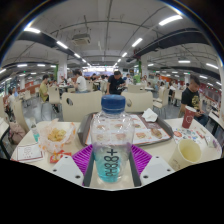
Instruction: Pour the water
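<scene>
1. Gripper view: a clear plastic water bottle (111,145) with a blue cap (113,103) stands upright, filling the space between the two fingers of the gripper (111,163).
2. The purple pads (83,158) sit tight against the bottle's lower sides with no gap visible, so the jaws look closed partway onto it, holding it by the lower body.
3. To the right of the bottle, near it on the table (30,152), stands a pale cup (188,150), the likely target for the water.
4. Behind the bottle lies a tray (141,131) with food scraps; to the bottle's left sits a bowl (56,134) of food.
5. Far behind the bottle, people sit in a bright canteen hall.
6. Risk, as a judgement: the cap appears to be on, so tipping now would pour nothing.
7. Risk: the grip is low on a tall, soft bottle; tilting could let it slip or pivot, or squeeze water out.
8. Risk: swinging right toward the cup could knock it or spill water beside it.
</scene>
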`<move>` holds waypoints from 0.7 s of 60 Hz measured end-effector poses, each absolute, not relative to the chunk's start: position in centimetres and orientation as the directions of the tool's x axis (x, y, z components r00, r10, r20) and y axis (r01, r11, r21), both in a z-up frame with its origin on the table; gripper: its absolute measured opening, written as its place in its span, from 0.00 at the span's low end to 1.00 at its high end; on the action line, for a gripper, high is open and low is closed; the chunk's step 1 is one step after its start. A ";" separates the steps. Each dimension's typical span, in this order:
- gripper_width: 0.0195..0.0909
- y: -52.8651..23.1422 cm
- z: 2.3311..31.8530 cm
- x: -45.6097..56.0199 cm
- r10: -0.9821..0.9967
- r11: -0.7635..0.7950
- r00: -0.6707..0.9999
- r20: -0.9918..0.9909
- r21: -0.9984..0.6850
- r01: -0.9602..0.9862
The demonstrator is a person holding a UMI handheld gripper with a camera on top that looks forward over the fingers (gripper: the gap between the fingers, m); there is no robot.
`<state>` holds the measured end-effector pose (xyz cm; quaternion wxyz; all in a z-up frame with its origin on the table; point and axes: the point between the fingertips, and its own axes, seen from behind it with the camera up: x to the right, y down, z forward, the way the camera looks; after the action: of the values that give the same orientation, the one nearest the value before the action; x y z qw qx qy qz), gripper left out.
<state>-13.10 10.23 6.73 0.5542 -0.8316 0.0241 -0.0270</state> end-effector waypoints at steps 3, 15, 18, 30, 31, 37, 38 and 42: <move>0.51 10.5 6.8 -13.0 -0.077 -0.375 0.997 0.009 -0.927 -0.021; 0.31 10.3 6.7 -13.6 -0.055 -0.383 0.998 0.015 -0.924 -0.007; 0.27 10.0 6.8 -13.9 -0.040 -0.401 0.998 0.038 -0.916 0.019; 0.27 8.0 12.0 -14.9 -0.010 -0.374 0.995 -0.100 -0.922 -0.097; 0.27 7.8 12.6 -14.9 -0.012 -0.372 0.990 -0.138 -0.919 -0.133; 0.27 6.9 16.0 -15.0 -0.013 -0.372 0.917 -0.399 -0.849 -0.375; 0.27 6.7 16.6 -15.1 -0.010 -0.374 0.897 -0.442 -0.830 -0.414; 0.27 6.2 18.5 -14.6 -0.020 -0.374 0.788 -0.616 -0.726 -0.577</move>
<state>-14.62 6.17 18.48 0.5261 -0.7856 0.1899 0.2647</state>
